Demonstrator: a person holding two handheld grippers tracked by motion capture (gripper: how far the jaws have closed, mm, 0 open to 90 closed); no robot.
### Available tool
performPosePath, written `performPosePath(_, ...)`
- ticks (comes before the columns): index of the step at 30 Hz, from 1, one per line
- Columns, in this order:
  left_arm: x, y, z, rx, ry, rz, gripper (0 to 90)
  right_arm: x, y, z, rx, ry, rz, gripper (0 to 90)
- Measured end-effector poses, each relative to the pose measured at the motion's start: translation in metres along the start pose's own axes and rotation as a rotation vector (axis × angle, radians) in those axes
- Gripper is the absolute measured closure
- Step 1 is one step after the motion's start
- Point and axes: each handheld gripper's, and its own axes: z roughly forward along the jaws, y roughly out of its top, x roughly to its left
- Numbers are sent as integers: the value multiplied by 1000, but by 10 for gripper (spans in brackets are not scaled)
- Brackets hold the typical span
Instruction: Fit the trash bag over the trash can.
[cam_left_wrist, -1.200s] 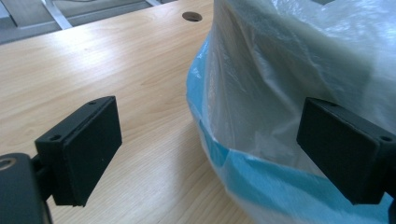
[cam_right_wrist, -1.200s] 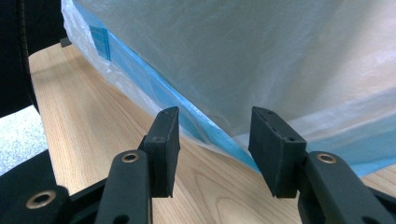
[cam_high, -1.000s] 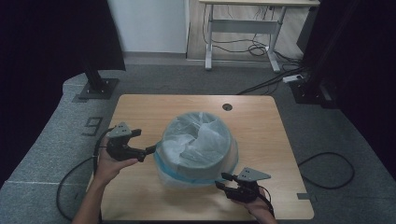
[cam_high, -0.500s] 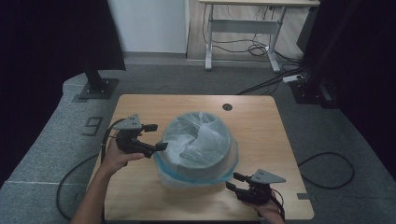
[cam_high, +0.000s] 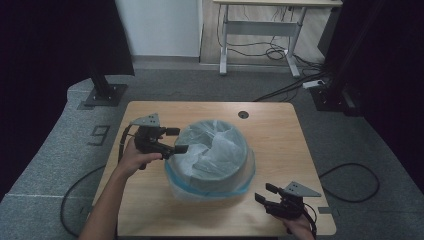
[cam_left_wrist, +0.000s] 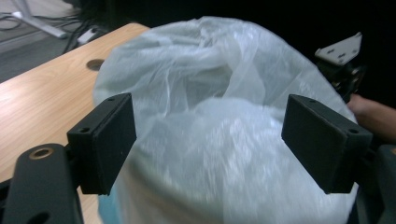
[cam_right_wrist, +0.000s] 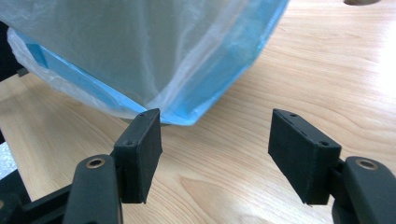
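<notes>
L gripper (cam_high: 176, 140) is at the left side of the bin (cam_high: 212, 172), jaws wide apart w/ nothing pinched; they've just been closing a touch, no film between the pads yet. In the left gripper view the bag liner (cam_left_wrist: 219, 121) bulges up right in front of the jaws, loose crumpled top straight ahead. R gripper (cam_high: 264, 193) sits low near the table's (cam_high: 280, 135) front right corner, off the bin's near-right side; its jaws have just been opening, nothing in them. In the right gripper view the blue hem (cam_right_wrist: 233, 74) of the liner hangs just past the pads, left pad (cam_right_wrist: 140, 149) almost under it, can't tell if it brushes. Handling, my read: liner is thin translucent plastic, v. light, floppy, slippery, tears if yanked; it'll slide off unless a fold gets bunched between the pads. Best hold prob. the blue hem or a gathered pleat at the rim, not the taut wall. The bin underneath looks stiff and round, likely light, so it may skid on the wood if one side pulls alone; both sides need to work together. Bin stands about mid-table, between the two grippers, nearer L.
</notes>
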Motion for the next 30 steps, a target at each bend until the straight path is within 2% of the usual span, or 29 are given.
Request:
performPosePath(5, 3, 11, 13, 19, -26, 10, 194, 0, -1, -2, 5, -3, 7, 340)
performPosePath(9, -1, 21, 25, 62, -42, 31, 203, 0, -1, -3, 15, -6, 2, 340)
performPosePath(12, -5, 27, 31, 75, -45, 35, 205, 0, -2, -4, 20, -9, -1, 340)
performPosePath(14, -7, 32, 34, 95, -31, 25, 216, 0, -2, -5, 17, -11, 1, 341)
performPosePath(20, -13, 45, 50, 134, -20, 43, 219, 5, 1, -7, 13, 1, -11, 342)
performPosePath(25, -15, 57, 62, 143, -43, 45, 255, 4, 0, -7, 16, 6, -19, 364)
performPosePath(30, -15, 65, 76, 172, -56, 49, 254, 4, 0, -7, 19, 11, -21, 364)
